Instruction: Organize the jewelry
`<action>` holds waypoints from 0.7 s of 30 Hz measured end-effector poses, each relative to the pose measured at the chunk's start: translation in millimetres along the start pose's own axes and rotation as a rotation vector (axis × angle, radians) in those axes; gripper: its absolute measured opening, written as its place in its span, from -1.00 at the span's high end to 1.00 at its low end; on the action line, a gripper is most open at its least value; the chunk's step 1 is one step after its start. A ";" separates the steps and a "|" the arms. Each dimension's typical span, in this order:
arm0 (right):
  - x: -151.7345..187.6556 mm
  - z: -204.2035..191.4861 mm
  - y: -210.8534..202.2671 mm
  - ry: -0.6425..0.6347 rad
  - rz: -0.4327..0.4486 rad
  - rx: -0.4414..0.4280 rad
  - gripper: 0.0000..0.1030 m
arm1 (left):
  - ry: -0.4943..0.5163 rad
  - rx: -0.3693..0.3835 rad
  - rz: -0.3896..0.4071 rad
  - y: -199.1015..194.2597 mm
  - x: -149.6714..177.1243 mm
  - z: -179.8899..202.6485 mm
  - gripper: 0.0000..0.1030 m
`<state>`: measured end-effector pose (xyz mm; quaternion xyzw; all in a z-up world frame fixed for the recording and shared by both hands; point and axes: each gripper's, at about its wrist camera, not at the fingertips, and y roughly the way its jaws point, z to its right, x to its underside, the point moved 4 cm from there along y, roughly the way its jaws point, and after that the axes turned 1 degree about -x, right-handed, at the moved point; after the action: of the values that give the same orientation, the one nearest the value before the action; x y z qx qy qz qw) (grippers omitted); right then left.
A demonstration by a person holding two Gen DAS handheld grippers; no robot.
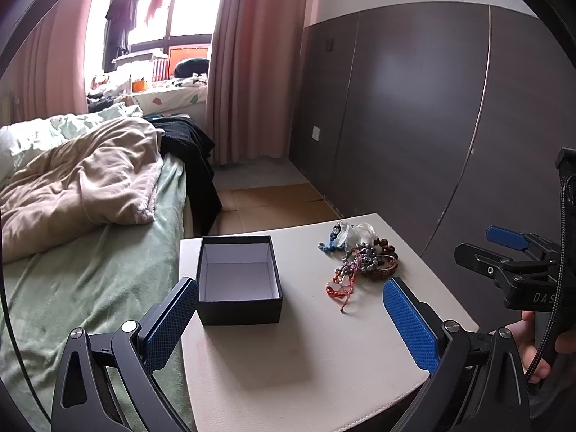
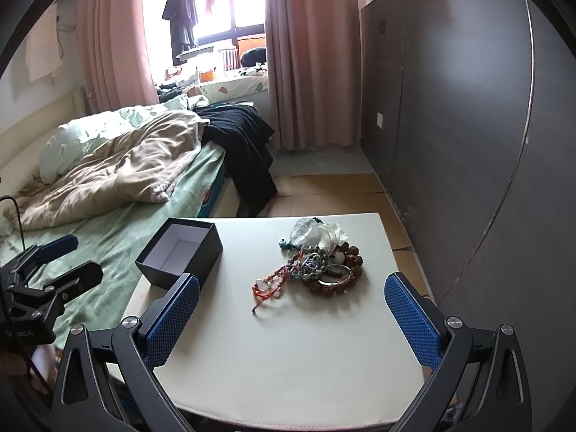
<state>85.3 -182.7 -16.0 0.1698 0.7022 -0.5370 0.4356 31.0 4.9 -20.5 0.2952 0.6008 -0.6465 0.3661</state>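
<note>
On the white table point(image 2: 288, 360) beside the bed point(image 2: 108, 223), a tangled jewelry pile point(image 2: 316, 262) is lying near the far right corner, well apart from the box point(image 2: 180, 252), which is sitting lidless and empty at the far left edge. Both grippers are hovering over the near edge, holding nothing: the left gripper point(image 1: 289, 324) is spreading its jaws wide, and the right gripper point(image 2: 291, 322) is doing the same.
</note>
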 end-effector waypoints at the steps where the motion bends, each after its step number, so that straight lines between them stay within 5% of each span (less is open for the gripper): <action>1: 0.0 -0.1 0.0 -0.002 0.000 0.001 -1.00 | 0.001 0.000 -0.001 0.3 0.0 0.1 -0.98; 21: 1.7 1.0 -0.3 0.004 -0.001 -0.001 -1.00 | 0.005 0.001 0.007 -0.9 -1.9 4.6 -0.98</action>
<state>84.5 -184.1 -17.3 0.1702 0.7034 -0.5364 0.4342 31.5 0.5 -17.9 0.2991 0.6004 -0.6448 0.3665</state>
